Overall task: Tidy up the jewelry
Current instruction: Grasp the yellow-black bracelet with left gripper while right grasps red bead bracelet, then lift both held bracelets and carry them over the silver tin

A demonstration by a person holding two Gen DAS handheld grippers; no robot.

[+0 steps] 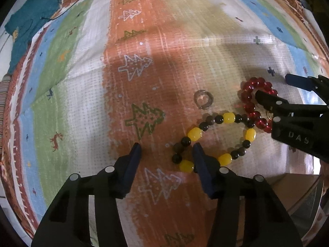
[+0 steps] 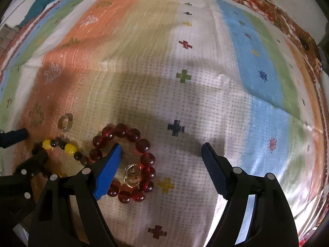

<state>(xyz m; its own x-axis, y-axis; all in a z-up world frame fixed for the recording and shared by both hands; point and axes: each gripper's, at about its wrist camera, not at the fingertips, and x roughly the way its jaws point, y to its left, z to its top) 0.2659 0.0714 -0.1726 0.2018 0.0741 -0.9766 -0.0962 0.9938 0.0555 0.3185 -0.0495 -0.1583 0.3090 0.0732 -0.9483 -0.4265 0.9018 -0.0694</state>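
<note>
Right wrist: blue finger hides part of red bracelet.

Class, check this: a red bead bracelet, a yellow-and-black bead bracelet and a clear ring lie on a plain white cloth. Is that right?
Not quite. The cloth is striped and patterned, not plain white, as the right wrist view shows. The red bead bracelet, yellow-and-black bead bracelet and clear ring do lie on it.

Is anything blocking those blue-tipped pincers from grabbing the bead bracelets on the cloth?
Nothing visible does. The left gripper hangs open right over one end of the yellow and black bracelet, and the right gripper open over the red bracelet. Only bare cloth lies between.
</note>
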